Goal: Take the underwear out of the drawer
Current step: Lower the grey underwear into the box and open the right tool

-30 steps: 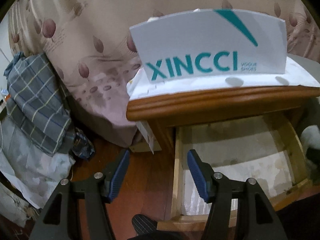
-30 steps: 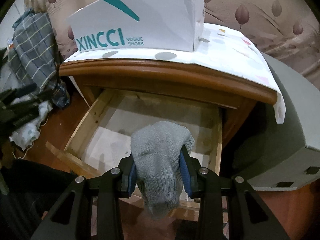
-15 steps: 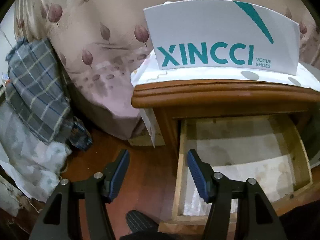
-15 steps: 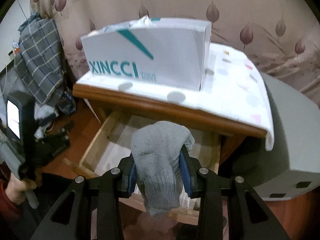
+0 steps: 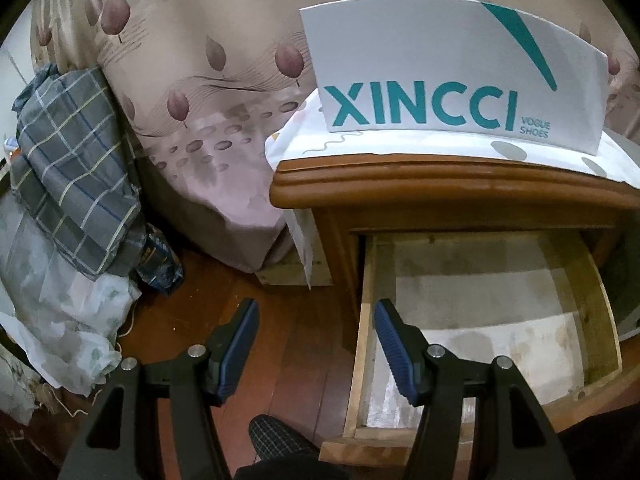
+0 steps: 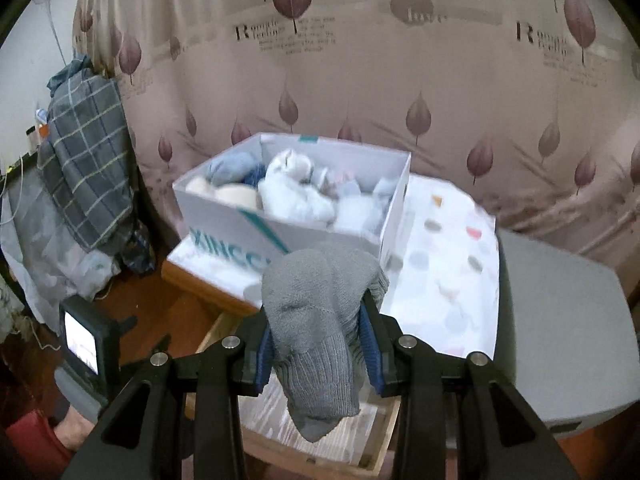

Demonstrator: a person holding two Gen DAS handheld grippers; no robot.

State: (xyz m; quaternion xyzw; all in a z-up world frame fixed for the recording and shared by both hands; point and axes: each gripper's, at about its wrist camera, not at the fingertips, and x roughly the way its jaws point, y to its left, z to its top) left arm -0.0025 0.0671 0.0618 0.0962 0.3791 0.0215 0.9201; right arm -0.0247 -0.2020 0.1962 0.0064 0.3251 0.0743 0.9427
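A leaf-patterned curtain (image 6: 400,80) fills the back of both views, and a grey plaid cloth (image 5: 76,176) hangs at the left over pale bags on the wooden floor (image 5: 288,344). The wooden nightstand (image 5: 440,184) carries a white dotted cover (image 6: 448,264) on its top; a white XINCCI shoe box (image 5: 452,80) stands toward the top's left edge, open and filled with pale rolled clothes (image 6: 296,188). Below the top's front edge the drawer (image 5: 364,344) is pulled out, its paper-lined bottom bare in the left wrist view. A grey bin (image 6: 568,332) stands just beside the nightstand's right side. The right hand-held gripper (image 6: 316,344) is clamped narrowly on the grey knitted underwear (image 6: 316,320), which bulges above the pads and hangs below them, held in the air over the drawer's front edge. The left hand-held gripper (image 5: 316,344) stands half wide with nothing between its fingers, over the floor at the drawer's left wall
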